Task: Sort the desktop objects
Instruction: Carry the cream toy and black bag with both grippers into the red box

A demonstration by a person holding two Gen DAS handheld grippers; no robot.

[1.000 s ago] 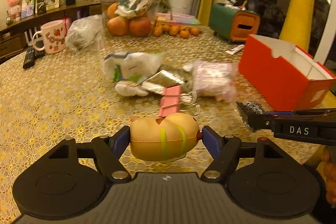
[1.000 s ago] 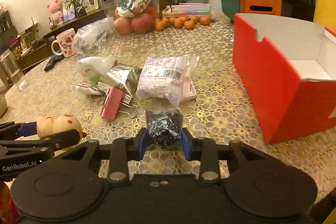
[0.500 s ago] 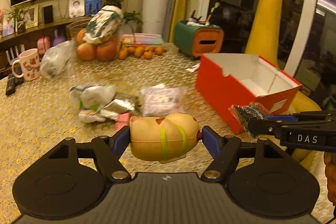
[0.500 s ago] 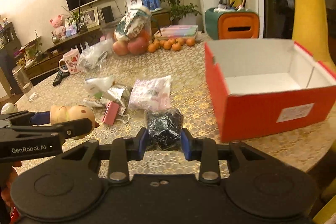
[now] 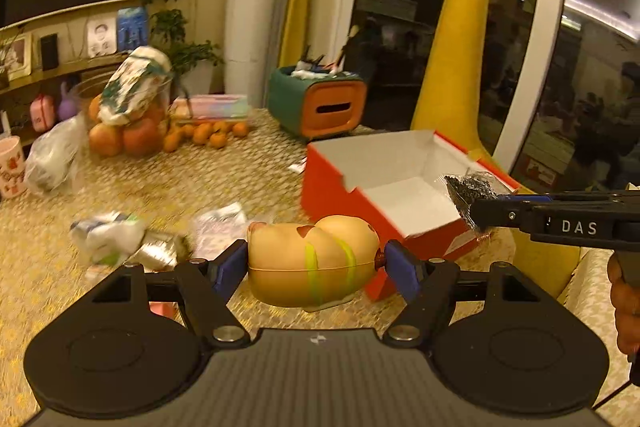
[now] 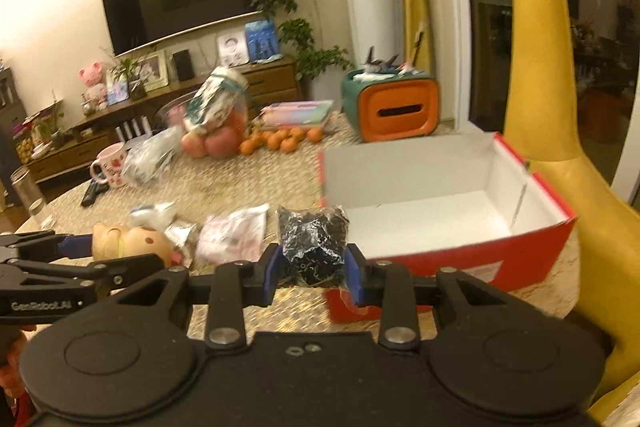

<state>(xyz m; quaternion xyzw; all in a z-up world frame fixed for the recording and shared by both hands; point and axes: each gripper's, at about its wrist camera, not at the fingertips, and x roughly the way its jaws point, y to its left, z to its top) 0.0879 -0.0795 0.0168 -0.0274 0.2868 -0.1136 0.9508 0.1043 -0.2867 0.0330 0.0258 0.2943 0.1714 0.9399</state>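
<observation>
**Two grippers carry a toy and a small packet toward an open red box**

The left gripper (image 5: 314, 265) pinches a tan, rounded toy figure (image 5: 312, 261) sideways between its blue pads, held in the air above a table with a gold patterned cloth (image 5: 120, 187). The right gripper (image 6: 312, 269) is pressed onto a small clear packet of dark bits (image 6: 312, 245), also off the table. An open red box with a white inside (image 6: 440, 211) sits on the right side of the table, near its edge; it looks empty, though the near corner is hidden. Loose packets (image 6: 234, 237) lie to the left of the box.

The risks, as a judgement: the toy is smooth and rounded, so it could slip or twist out. The crinkly packet is gripped by its lower part and may slide free. Both grippers converge on one box and could knock together, or nudge the light box toward the table edge.
</observation>
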